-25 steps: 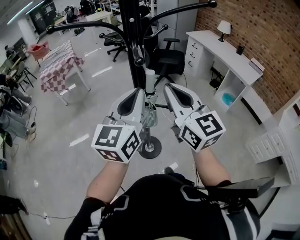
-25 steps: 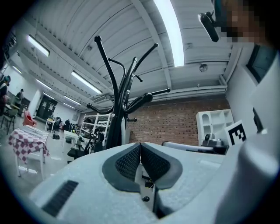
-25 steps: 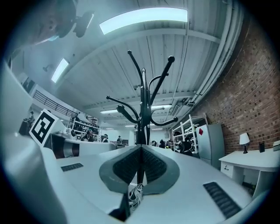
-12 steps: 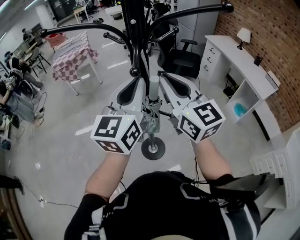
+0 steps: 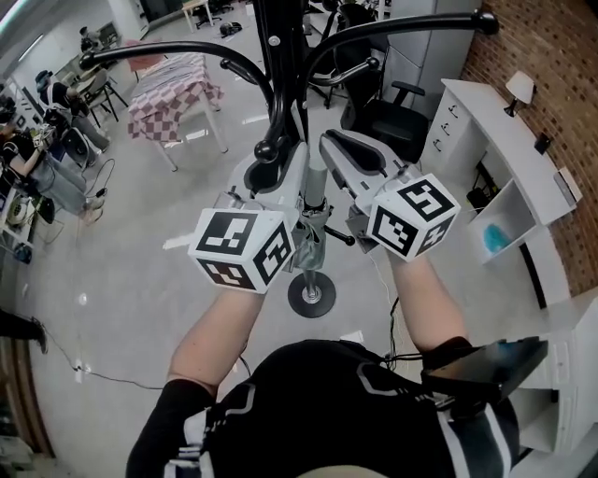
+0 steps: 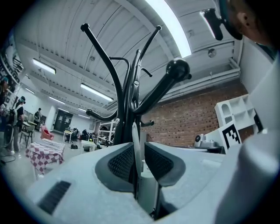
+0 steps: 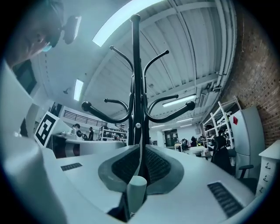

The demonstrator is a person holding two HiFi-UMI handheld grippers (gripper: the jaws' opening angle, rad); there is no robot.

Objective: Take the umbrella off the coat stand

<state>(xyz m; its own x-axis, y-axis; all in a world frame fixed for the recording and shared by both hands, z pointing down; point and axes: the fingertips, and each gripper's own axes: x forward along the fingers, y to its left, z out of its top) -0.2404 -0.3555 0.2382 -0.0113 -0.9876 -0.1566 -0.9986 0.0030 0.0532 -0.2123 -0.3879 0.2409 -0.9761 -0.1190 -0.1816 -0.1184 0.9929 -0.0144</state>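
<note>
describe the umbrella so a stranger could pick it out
Find the black coat stand in the middle of the floor. Close against its pole, over the round base, is the umbrella: a folded grey bundle under a pale cylinder handle, unlike the stand's thin black curved hooks.

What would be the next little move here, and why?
Probably lift the umbrella a little and draw it back from the coat stand. The left gripper is shut on it and the right gripper is shut close beside it. The umbrella stands tight against the stand's pole, under its curved hooks, so it is not free yet.
</note>
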